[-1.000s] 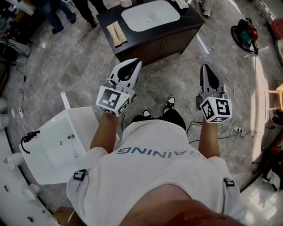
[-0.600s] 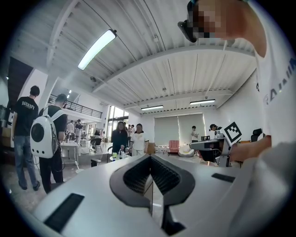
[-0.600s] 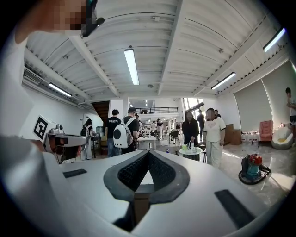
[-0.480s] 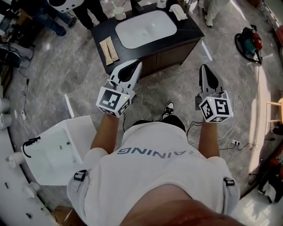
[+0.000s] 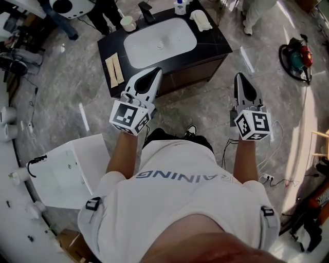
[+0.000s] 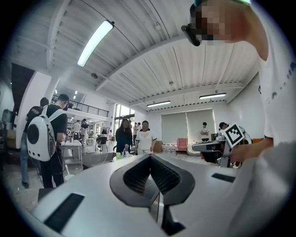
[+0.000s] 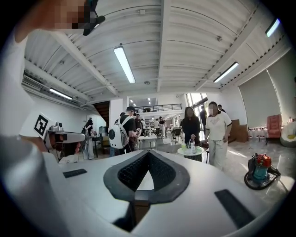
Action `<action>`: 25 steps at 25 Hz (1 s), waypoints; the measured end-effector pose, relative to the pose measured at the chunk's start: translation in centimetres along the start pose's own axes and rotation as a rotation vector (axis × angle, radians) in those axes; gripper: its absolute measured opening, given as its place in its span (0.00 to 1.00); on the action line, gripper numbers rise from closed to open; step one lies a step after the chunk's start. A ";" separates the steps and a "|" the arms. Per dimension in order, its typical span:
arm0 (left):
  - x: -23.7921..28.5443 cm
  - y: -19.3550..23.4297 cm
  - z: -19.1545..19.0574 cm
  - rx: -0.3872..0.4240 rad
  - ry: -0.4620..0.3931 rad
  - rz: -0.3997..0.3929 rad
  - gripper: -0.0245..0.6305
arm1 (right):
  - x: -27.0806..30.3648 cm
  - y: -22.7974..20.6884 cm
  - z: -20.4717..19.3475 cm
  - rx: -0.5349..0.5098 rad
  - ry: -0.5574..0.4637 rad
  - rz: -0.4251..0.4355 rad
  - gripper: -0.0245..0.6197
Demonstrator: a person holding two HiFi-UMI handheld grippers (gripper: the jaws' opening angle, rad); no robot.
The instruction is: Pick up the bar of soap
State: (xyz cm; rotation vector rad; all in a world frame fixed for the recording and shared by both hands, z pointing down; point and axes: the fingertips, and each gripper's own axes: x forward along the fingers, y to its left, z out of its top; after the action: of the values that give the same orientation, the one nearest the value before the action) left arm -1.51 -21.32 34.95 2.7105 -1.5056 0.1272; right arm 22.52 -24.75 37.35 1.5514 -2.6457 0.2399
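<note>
A dark vanity (image 5: 213,43) with a white basin (image 5: 159,43) stands ahead of me on the marble floor. At its back right corner lies a pale, bar-like thing, probably the soap (image 5: 200,19). My left gripper (image 5: 152,75) is held in the air short of the vanity's front edge, jaws shut and empty. My right gripper (image 5: 240,80) hovers over the floor to the vanity's right, also shut on nothing. In the left gripper view the left gripper (image 6: 150,159) points out into the hall. The right gripper (image 7: 148,155) does the same in the right gripper view.
On the vanity are a folded tan towel (image 5: 114,69), a cup (image 5: 127,23), a black faucet (image 5: 145,10) and a bottle (image 5: 179,6). A loose white sink unit (image 5: 61,172) lies on the floor at left. A power tool (image 5: 297,54) and cables lie at right. People (image 7: 216,132) stand beyond.
The vanity has slid down and nearer in the head view as the person steps toward it. Both grippers keep the same shut pose out in front.
</note>
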 end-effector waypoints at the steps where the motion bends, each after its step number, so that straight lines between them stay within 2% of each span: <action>1: 0.8 0.0 0.0 0.000 0.004 0.003 0.04 | 0.6 -0.8 0.0 0.005 0.001 0.004 0.06; 8: 4.4 2.0 -0.4 -0.008 0.025 0.032 0.04 | 4.9 -2.9 -0.7 0.023 0.021 0.043 0.06; 13: 7.7 4.8 -1.0 -0.017 -0.001 0.011 0.04 | 8.5 -3.8 -0.6 -0.009 0.033 0.022 0.06; 19: 12.1 10.4 -0.5 -0.040 -0.038 -0.025 0.04 | 14.1 -4.8 1.5 -0.044 0.036 -0.029 0.06; 22: 13.4 13.4 -0.4 -0.037 -0.039 -0.047 0.04 | 18.0 -3.5 2.4 -0.064 0.038 -0.032 0.06; 25: 13.5 16.6 -1.0 -0.047 -0.029 -0.042 0.04 | 21.3 -2.0 1.9 -0.094 0.094 -0.032 0.06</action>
State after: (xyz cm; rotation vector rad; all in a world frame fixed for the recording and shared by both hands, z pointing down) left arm -8.54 -41.41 37.07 2.7172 -1.4383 0.0512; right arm 13.83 -44.36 38.58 1.5137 -2.5200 0.1789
